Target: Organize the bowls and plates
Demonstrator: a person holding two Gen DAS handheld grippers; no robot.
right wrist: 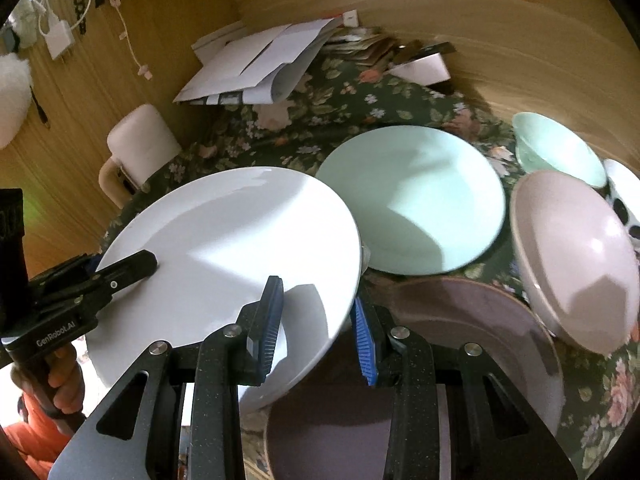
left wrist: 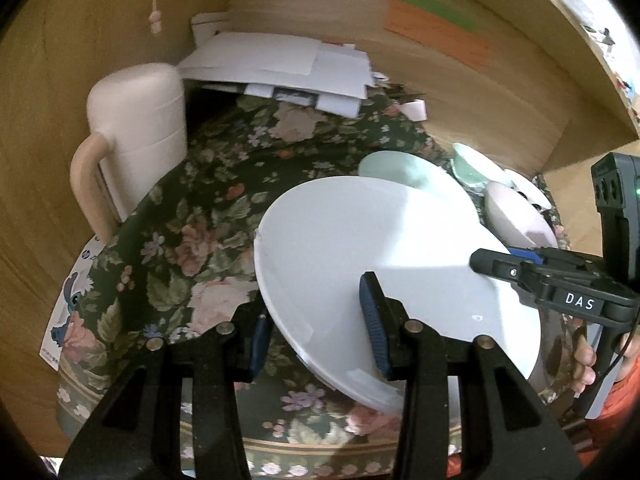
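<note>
A large white plate (left wrist: 380, 248) (right wrist: 232, 232) hangs tilted above the floral tablecloth (left wrist: 192, 240), carried between both grippers. My left gripper (left wrist: 316, 300) is shut on its near-left rim, one blue pad above and one below. My right gripper (right wrist: 316, 292) is shut on the opposite rim. Each gripper also shows in the other's view: the right gripper (left wrist: 496, 260) and the left gripper (right wrist: 132, 264). On the cloth lie a mint plate (right wrist: 412, 200), a mauve plate (right wrist: 472, 328) under my right gripper, a pink bowl (right wrist: 576, 256) and a mint bowl (right wrist: 560, 148).
A white lidded jug (left wrist: 136, 120) with a beige handle stands at the back left against the wooden wall. A pile of papers (left wrist: 280, 68) fills the back corner. A black-and-white bowl (right wrist: 624, 200) sits at the far right edge. A person's fingers (right wrist: 60, 376) hold the left gripper's handle.
</note>
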